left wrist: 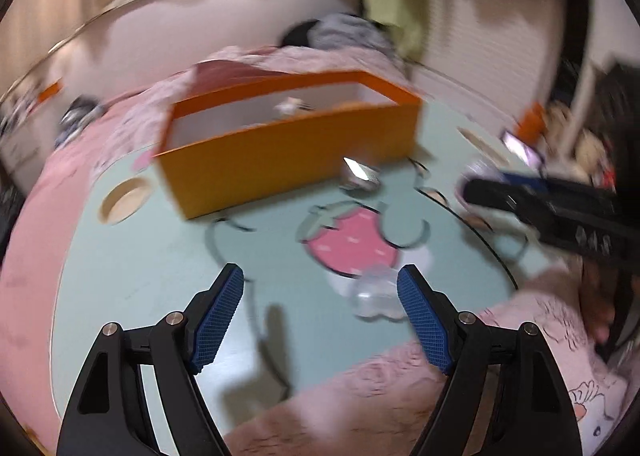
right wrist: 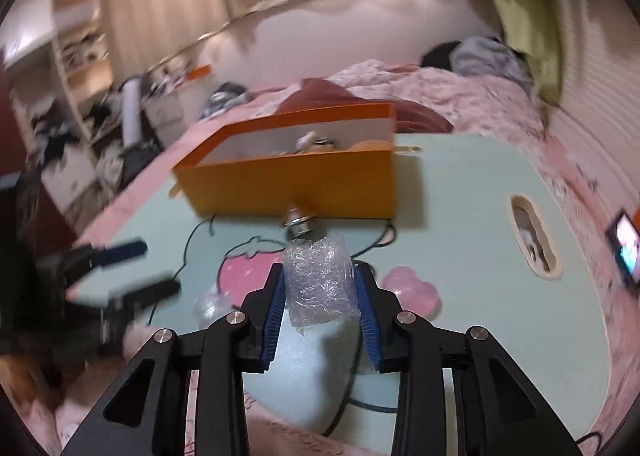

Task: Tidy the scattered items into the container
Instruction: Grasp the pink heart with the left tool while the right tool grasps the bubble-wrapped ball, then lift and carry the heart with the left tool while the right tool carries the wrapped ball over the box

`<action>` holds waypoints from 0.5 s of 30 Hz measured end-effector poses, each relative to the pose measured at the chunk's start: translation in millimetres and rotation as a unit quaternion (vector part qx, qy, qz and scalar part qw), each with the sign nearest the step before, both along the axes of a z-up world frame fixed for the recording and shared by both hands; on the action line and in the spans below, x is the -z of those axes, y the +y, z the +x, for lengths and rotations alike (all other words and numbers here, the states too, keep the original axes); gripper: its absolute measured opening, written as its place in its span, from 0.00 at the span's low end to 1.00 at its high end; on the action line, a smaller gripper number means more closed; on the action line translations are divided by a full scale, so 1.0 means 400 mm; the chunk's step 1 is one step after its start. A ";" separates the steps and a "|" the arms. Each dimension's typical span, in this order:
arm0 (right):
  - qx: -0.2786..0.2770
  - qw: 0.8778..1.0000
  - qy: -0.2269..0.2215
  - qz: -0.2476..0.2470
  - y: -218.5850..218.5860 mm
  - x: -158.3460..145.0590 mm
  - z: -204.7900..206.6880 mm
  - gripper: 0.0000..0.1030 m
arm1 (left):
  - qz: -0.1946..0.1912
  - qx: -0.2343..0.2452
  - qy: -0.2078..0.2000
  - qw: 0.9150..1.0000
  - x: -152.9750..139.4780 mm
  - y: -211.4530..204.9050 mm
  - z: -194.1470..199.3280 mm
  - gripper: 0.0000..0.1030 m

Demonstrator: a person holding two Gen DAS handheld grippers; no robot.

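Both views are pretty smeared with motion blur, so small stuff is hard to read: inside the orange box [right wrist: 304, 179] there are a few pale lumps I can't identify, and the shiny metal thing [right wrist: 298, 221] just in front of it could be a small cap or a jar, can't tell. The box sits upper centre in both frames, on a mint-green tabletop [right wrist: 460, 223] printed with a pink strawberry [left wrist: 352, 242]. In the right wrist view an oval cutout [right wrist: 532, 238] shows at middle right of the board. The tabletop lies on a bed with a pink floral blanket [right wrist: 460, 103], a grey bundle of clothes [right wrist: 486, 55] and a yellow-green pillow [right wrist: 528, 31] at upper right, messy shelves [right wrist: 76, 127] at the left edge, and a lit phone screen [right wrist: 626, 252] cut off at the right edge. The right gripper [right wrist: 320, 288] is clamped on a crumpled wad of bubble wrap [right wrist: 318, 280], lower centre, sticking up past the blue pads toward the box. The left gripper [left wrist: 320, 288] has its jaws spread wide with nothing between them; a clear plastic piece [left wrist: 374, 294] lies on the board just beside the right-hand pad [left wrist: 424, 320], though whether they touch I can't tell. A pink cloud-shaped piece [right wrist: 412, 290] rests on the board right of the bubble wrap.
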State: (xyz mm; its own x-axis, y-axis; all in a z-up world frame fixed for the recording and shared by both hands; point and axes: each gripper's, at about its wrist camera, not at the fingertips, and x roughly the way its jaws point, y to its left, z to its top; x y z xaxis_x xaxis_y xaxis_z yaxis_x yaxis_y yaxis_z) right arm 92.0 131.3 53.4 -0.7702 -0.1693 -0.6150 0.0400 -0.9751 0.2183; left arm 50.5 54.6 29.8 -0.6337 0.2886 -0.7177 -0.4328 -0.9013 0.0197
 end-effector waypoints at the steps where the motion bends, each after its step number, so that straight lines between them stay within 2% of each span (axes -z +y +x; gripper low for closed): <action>1: 0.001 1.000 -0.005 -0.007 0.005 0.004 -0.004 0.32 | -0.008 0.014 -0.004 1.000 0.005 0.015 0.001 0.61; 3: 0.001 1.000 -0.009 -0.010 0.011 0.003 -0.004 0.33 | -0.017 0.044 -0.020 0.999 0.020 0.040 -0.001 0.56; 5: -0.001 1.000 -0.009 -0.008 0.009 0.000 -0.006 0.33 | -0.017 0.052 -0.035 0.998 0.030 0.048 -0.012 0.56; 8: -0.004 1.000 -0.008 -0.004 0.005 0.000 0.000 0.33 | 0.003 0.058 -0.058 0.997 0.036 0.039 -0.027 0.56; 11: -0.007 1.000 -0.011 -0.005 0.005 0.003 0.001 0.33 | 0.005 0.060 -0.058 0.997 0.037 0.038 -0.023 0.55; 12: -0.008 1.000 -0.011 -0.006 0.006 0.003 0.001 0.33 | 0.004 0.061 -0.056 0.997 0.037 0.041 -0.023 0.53; 13: -0.009 1.000 -0.012 -0.005 0.005 0.005 -0.001 0.33 | 0.005 0.065 -0.053 0.996 0.036 0.044 -0.021 0.40; 15: -0.011 1.000 -0.015 -0.003 0.002 0.009 -0.003 0.33 | 0.003 0.071 -0.050 0.996 0.035 0.047 -0.017 0.39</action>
